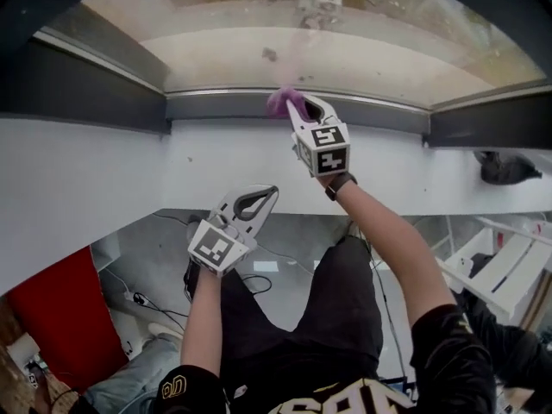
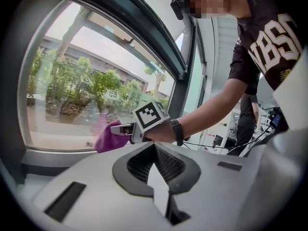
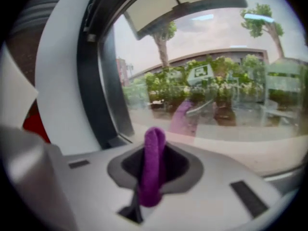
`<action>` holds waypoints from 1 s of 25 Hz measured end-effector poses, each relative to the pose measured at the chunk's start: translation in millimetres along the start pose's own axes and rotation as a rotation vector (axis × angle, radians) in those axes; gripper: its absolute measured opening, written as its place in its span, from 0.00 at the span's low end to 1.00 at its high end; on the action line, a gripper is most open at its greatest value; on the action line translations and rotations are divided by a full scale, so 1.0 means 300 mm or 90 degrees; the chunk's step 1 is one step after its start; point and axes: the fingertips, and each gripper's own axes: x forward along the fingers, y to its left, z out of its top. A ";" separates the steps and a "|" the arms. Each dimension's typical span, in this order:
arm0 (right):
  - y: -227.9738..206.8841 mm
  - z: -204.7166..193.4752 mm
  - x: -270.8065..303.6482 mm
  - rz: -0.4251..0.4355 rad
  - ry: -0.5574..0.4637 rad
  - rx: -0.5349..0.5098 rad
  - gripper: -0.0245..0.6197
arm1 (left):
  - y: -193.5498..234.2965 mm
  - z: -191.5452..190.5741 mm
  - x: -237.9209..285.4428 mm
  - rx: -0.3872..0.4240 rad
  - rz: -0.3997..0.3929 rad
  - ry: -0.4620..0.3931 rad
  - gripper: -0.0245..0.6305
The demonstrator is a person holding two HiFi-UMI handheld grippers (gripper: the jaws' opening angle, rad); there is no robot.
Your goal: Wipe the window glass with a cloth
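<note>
The purple cloth (image 1: 281,101) is clamped in my right gripper (image 1: 299,109), which is held up at the bottom edge of the window glass (image 1: 345,59). In the right gripper view the cloth (image 3: 153,162) stands folded between the shut jaws, a short way from the pane (image 3: 216,90), which mirrors it. From the left gripper view the cloth (image 2: 107,137) hangs off the right gripper (image 2: 120,129) just in front of the glass (image 2: 72,81). My left gripper (image 1: 259,198) hangs lower, below the sill, jaws closed on nothing.
A dark window frame (image 1: 78,89) borders the glass, with a white sill and wall (image 1: 129,171) beneath. A dark object (image 1: 509,171) lies on the sill at right. Cables (image 1: 259,274) and a red panel (image 1: 60,317) are on the floor below.
</note>
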 end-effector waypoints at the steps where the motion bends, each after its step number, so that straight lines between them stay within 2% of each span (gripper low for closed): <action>1: 0.116 0.017 0.077 0.028 -0.006 -0.011 0.15 | 0.040 -0.006 -0.056 0.001 0.009 -0.001 0.05; 4: 0.419 0.048 0.305 0.083 -0.017 -0.010 0.15 | 0.152 -0.022 -0.210 0.014 0.035 -0.004 0.05; 7: 0.636 0.047 0.499 0.107 -0.010 0.018 0.15 | 0.234 -0.047 -0.332 0.019 0.059 -0.001 0.05; 10: 0.750 0.029 0.639 0.103 0.002 0.050 0.15 | 0.286 -0.065 -0.420 0.014 0.070 0.004 0.05; 12: 0.752 0.010 0.702 0.076 0.011 0.083 0.15 | 0.314 -0.067 -0.455 0.013 0.077 0.008 0.05; 15: 0.637 -0.037 0.712 0.015 0.021 0.142 0.15 | 0.339 -0.066 -0.468 0.017 0.081 0.010 0.05; 18: 0.477 -0.072 0.614 -0.034 0.020 0.161 0.15 | 0.339 -0.070 -0.445 0.013 0.080 0.014 0.05; 21: 0.245 -0.109 0.458 -0.088 0.012 0.199 0.15 | 0.288 -0.060 -0.366 0.008 0.058 0.019 0.05; 25: -0.148 -0.186 0.187 -0.157 -0.003 0.238 0.15 | 0.164 -0.045 -0.155 0.001 0.012 0.015 0.05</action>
